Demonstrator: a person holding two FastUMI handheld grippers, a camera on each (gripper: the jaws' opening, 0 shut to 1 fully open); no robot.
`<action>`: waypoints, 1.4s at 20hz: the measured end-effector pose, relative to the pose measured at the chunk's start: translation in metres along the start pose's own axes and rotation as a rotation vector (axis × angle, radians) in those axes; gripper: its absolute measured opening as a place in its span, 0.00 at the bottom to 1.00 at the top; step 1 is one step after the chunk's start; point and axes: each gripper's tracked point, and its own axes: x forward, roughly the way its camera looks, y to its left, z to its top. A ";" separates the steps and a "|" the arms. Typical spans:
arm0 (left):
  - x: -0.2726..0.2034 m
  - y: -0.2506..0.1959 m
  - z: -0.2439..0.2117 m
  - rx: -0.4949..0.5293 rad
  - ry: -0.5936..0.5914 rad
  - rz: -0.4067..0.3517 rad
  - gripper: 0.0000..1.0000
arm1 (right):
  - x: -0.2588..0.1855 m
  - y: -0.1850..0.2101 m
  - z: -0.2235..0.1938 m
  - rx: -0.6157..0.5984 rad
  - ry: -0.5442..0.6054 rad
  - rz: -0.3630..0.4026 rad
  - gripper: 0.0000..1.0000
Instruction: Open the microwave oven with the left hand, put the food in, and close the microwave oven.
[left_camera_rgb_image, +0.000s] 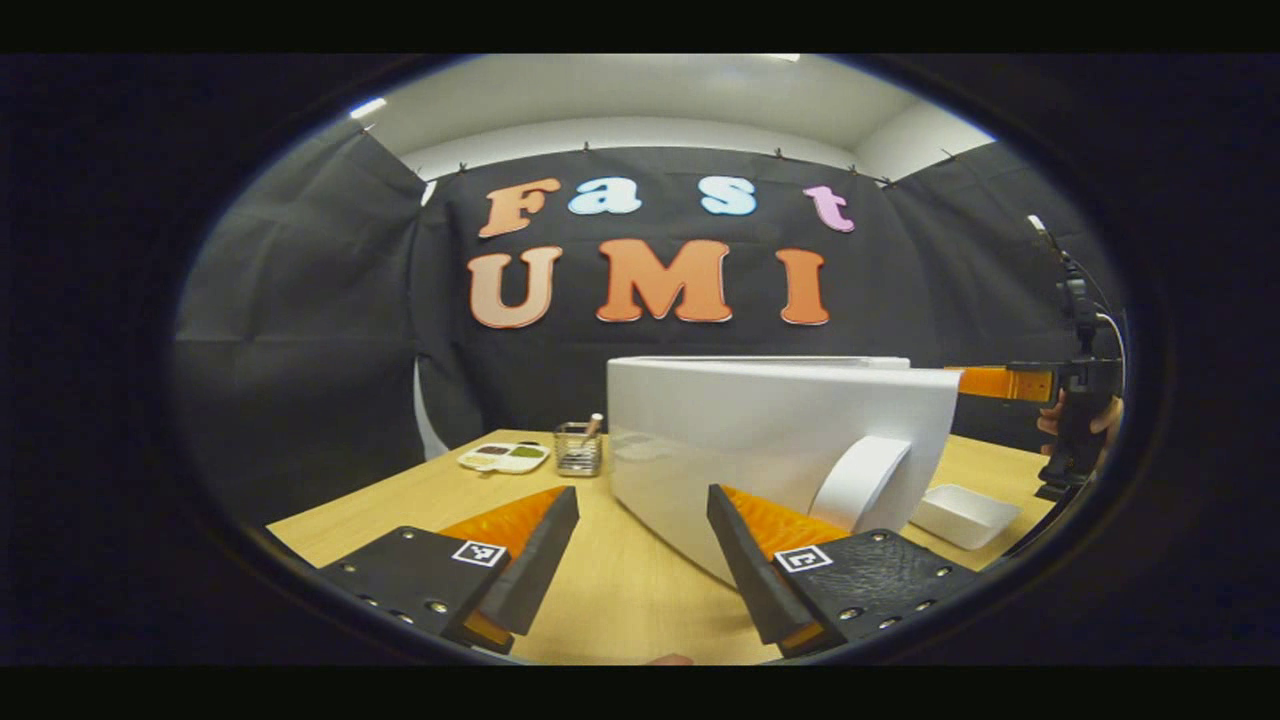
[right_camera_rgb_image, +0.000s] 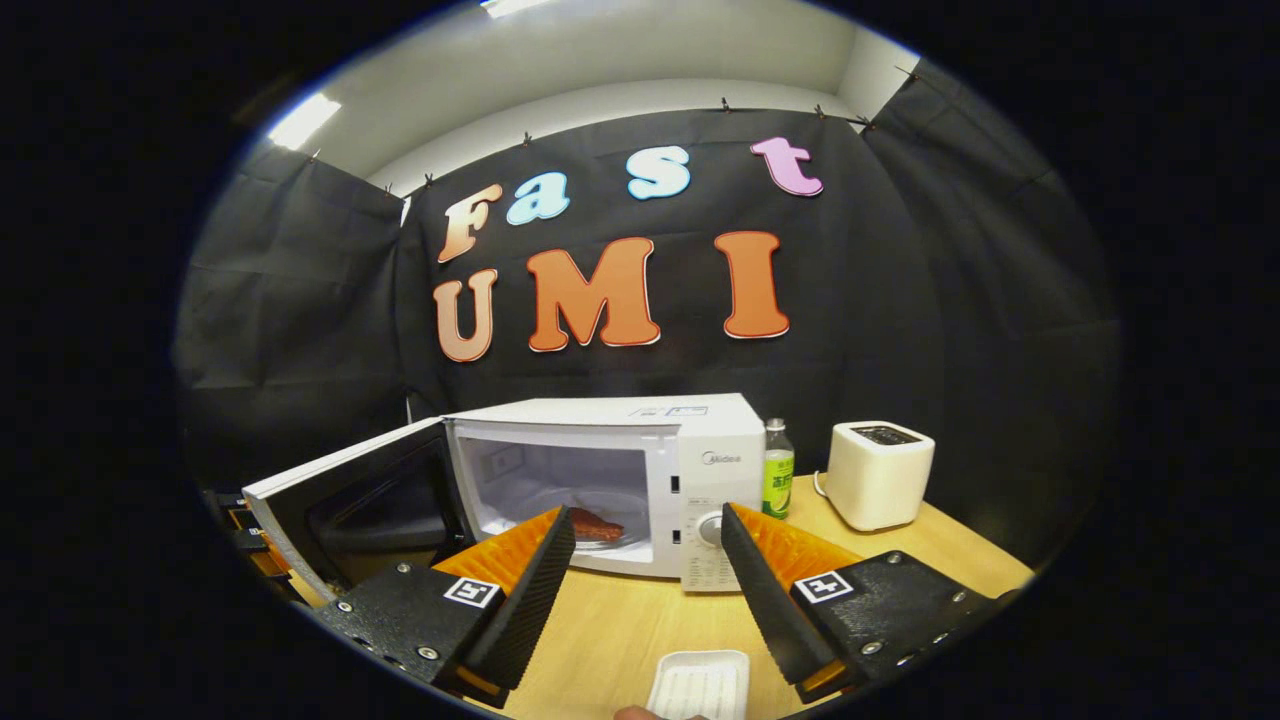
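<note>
Already both grippers are hanging released: the right gripper (right_camera_rgb_image: 645, 585) over an empty tray (right_camera_rgb_image: 699, 684), the left gripper (left_camera_rgb_image: 640, 545) just before the swung-out door (left_camera_rgb_image: 770, 440). Farther off, the food (right_camera_rgb_image: 594, 526) is sitting inside the microwave (right_camera_rgb_image: 640, 480). Opening and loading look done; closing the door remains.

Microwave oven (right_camera_rgb_image: 640, 480): white, countertop type, set toward the far edge of the wooden table (right_camera_rgb_image: 620, 630). Door (right_camera_rgb_image: 350, 505) swung wide open to the left, its dark inner face exposed; white outer face and curved handle (left_camera_rgb_image: 858, 482) seen in the left gripper view.

Food (right_camera_rgb_image: 595, 525): reddish-brown piece, laid on the glass turntable inside the lit cavity.
</note>
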 end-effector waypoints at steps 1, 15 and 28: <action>0.005 -0.012 -0.001 -0.003 0.002 -0.024 0.81 | -0.007 -0.011 0.004 -0.010 -0.014 -0.013 0.92; 0.085 -0.154 -0.031 0.027 0.067 -0.267 0.54 | -0.064 -0.121 0.006 0.035 -0.038 -0.167 0.92; 0.168 -0.211 -0.058 0.027 0.117 -0.275 0.07 | -0.075 -0.133 -0.004 0.013 -0.020 -0.174 0.92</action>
